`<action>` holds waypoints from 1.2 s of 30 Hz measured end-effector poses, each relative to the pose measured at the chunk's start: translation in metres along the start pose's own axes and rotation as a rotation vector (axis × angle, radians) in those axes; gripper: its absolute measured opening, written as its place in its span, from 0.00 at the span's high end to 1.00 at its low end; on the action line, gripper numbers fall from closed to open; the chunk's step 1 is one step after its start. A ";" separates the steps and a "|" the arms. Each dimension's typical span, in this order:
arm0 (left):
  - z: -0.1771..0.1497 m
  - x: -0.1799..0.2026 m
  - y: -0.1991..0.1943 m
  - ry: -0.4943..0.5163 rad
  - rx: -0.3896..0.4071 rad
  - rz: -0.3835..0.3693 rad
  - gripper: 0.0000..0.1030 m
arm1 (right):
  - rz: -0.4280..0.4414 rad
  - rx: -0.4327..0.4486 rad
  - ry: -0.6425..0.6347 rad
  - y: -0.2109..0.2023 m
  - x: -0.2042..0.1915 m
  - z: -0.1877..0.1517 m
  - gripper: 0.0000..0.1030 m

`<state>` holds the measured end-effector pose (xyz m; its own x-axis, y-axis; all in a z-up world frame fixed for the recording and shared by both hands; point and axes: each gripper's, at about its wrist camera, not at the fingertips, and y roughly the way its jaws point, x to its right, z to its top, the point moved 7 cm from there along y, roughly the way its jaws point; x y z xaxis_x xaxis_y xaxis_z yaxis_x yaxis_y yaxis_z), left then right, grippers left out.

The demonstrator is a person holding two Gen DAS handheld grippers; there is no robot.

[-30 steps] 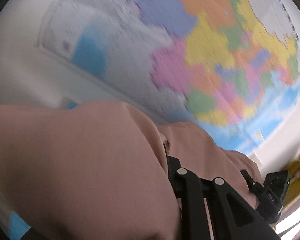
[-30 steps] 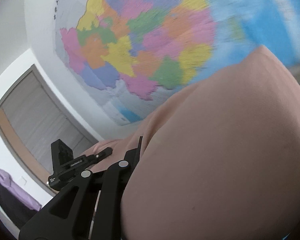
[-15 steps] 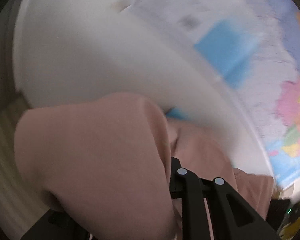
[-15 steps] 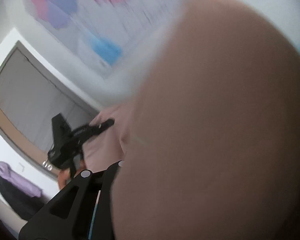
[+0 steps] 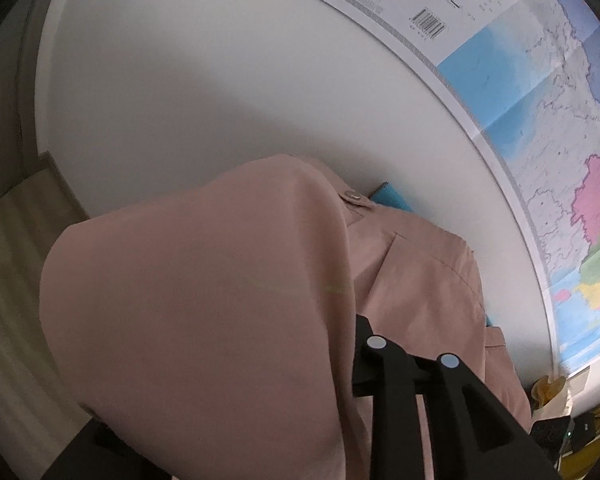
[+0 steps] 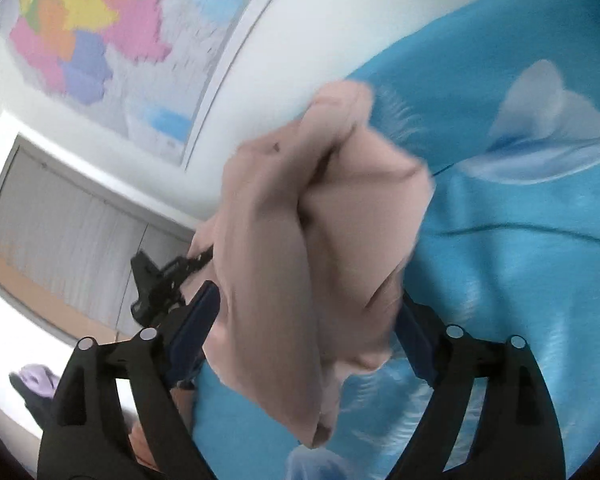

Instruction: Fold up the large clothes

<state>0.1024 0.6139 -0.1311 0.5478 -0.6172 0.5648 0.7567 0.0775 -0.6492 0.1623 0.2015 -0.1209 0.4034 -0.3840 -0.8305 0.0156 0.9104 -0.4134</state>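
Note:
A large pink garment (image 5: 200, 300) bulges over my left gripper (image 5: 352, 324) and hides its left finger and both pads. Only the right finger (image 5: 376, 344) shows, set against the cloth. Those jaws are opening with the garment lying over and between them. In the right wrist view the same garment (image 6: 300, 240) hangs bunched between the wide-apart fingers of my right gripper (image 6: 308, 316). Its jaws are opening and the pads do not press the cloth. The garment's lower end rests on the blue sheet (image 6: 500, 260). The left gripper (image 6: 204, 258) shows at the garment's far edge.
A coloured map (image 5: 520, 100) hangs on the white wall close behind the garment. A pale wooden panel (image 5: 16, 260) stands at the left. A curtained window (image 6: 60, 240) and a purple cloth (image 6: 36, 376) lie beyond the bed, and something yellow (image 5: 548, 388) sits low right.
Both grippers came down from in front of the map to the blue sheet. The right jaws spread wide and let the cloth slump. The left's visible finger shifted slightly outward.

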 end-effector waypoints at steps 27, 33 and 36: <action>-0.051 0.032 -0.116 0.330 0.111 0.187 0.41 | -0.336 0.089 -0.400 -0.044 -0.056 0.014 0.46; -0.091 0.097 -0.092 0.500 0.063 0.076 0.34 | -0.398 -0.010 -0.469 0.020 -0.056 0.011 0.51; -0.112 0.106 -0.065 0.526 -0.014 0.064 0.34 | -0.432 -0.059 -0.426 0.047 -0.035 0.010 0.54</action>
<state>0.0715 0.4561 -0.0861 0.3373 -0.9211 0.1944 0.7208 0.1199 -0.6827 0.1579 0.2590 -0.1077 0.7026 -0.6105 -0.3654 0.2141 0.6712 -0.7097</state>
